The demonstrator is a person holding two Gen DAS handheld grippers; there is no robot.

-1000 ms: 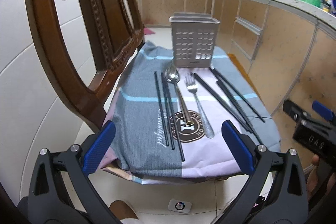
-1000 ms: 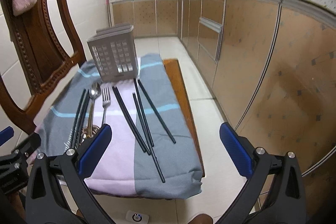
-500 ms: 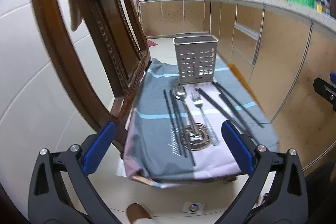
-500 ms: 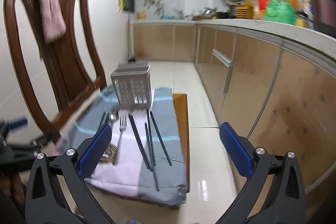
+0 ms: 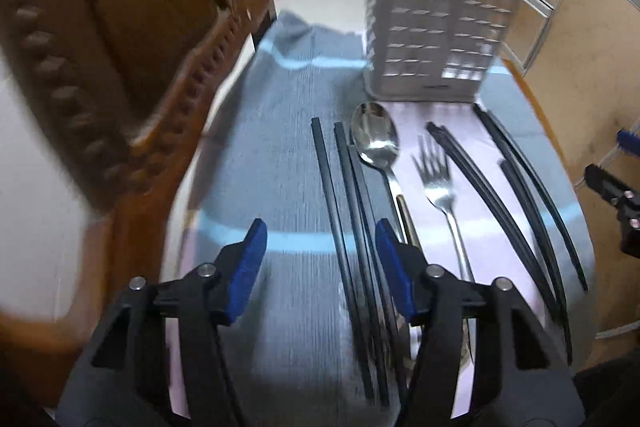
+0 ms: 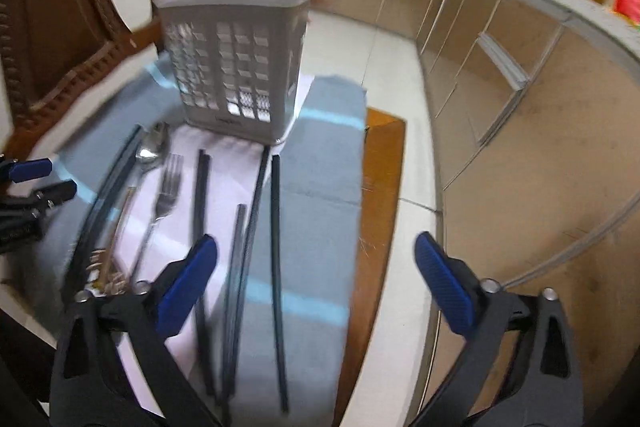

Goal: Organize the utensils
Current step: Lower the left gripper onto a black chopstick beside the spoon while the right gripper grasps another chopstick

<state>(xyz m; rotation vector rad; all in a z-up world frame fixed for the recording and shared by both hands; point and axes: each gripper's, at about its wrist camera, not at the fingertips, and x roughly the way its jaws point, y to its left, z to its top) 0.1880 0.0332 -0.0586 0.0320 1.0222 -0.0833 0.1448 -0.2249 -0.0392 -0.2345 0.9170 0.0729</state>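
A grey slotted utensil holder (image 5: 436,39) (image 6: 236,67) stands upright at the far end of a striped cloth (image 5: 280,155). In front of it lie three black chopsticks (image 5: 340,195), a spoon (image 5: 376,143), a fork (image 5: 436,171) and several more black chopsticks (image 5: 492,195) (image 6: 276,227). My left gripper (image 5: 320,251) hovers over the left chopsticks with its jaws closing; the sticks run under the gap and the pads touch nothing. My right gripper (image 6: 318,267) hangs wide over the right-hand chopsticks, its jaws closing slightly, with nothing gripped.
A carved wooden chair (image 5: 120,47) rises close on the left of the cloth. An orange wooden edge (image 6: 380,187) shows beside the cloth, then white floor tiles (image 6: 396,75). Beige kitchen cabinets (image 6: 540,147) run along the right under a cluttered counter.
Both grippers have swung down and forward, close over the utensils on the cloth. The left jaws have narrowed a lot and the right jaws a little.
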